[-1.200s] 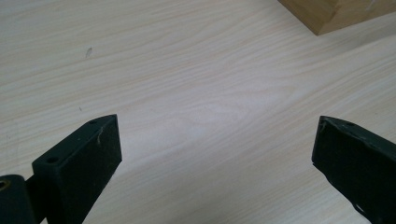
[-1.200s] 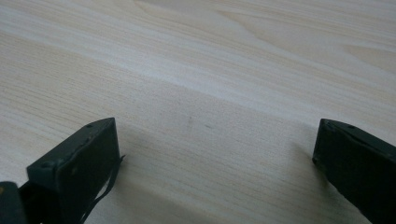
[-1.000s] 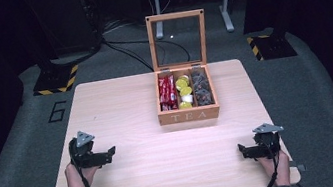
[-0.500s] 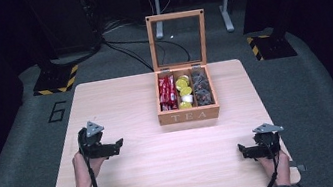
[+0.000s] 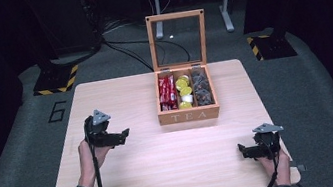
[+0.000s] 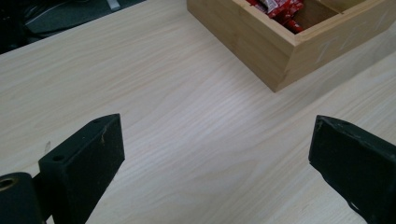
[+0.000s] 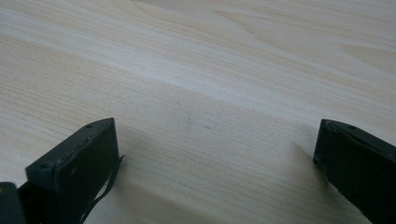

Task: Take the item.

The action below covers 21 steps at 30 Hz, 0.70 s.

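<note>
Behind both my grippers, toward the far edge of the wooden table [image 5: 132, 180], sits the tea box [image 5: 189, 115], a wooden thing with "TEA" on its front face and a glass-paned lid [image 5: 177, 39] standing straight up at the back. It's split into three compartments: red packets [image 5: 167, 92] on the box's left, yellow and white capsules [image 5: 184, 92] in the middle, dark greyish wrapped pieces [image 5: 201, 88] on the right.

My left gripper [image 5: 121, 135] is off to the left of the box and a bit nearer to me, jaws pointing toward it. In the left gripper view the jaws are spread wide with nothing between them but bare tabletop, and the near corner of the box with those red packets shows up top right.

My right gripper [image 5: 241, 151] is well apart from the box, nearer me and to its right, close to the table's front right corner, jaws pointing left. Right gripper view shows the same deal: jaws wide apart, holding nothing, plain wood grain between them.
</note>
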{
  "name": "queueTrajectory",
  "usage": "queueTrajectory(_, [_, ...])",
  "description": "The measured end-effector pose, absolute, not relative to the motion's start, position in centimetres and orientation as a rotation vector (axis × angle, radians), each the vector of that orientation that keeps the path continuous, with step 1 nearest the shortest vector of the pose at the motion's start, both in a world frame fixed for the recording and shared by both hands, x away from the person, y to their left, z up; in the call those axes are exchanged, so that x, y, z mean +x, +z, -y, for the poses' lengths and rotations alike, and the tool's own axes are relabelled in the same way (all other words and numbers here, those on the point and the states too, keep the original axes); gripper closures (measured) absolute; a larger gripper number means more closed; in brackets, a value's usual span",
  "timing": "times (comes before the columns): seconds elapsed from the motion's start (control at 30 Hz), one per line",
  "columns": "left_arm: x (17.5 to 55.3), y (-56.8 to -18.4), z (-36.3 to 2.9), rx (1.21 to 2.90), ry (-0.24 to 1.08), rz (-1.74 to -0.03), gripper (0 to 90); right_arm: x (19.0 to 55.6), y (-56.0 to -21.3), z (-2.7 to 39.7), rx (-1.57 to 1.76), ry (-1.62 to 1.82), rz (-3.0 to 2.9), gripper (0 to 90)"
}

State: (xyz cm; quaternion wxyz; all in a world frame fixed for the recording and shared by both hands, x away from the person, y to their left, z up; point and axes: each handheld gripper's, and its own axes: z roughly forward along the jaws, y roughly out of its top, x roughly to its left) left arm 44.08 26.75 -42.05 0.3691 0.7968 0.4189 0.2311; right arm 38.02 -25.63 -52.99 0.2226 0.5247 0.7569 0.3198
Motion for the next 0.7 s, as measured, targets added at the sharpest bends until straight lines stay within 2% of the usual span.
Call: queueTrajectory(0.7, [48.2,-40.8,-23.4,2.084,0.548,-1.018,4.3,38.1,-53.0,25.5,1.442,0.893,-2.095,0.0])
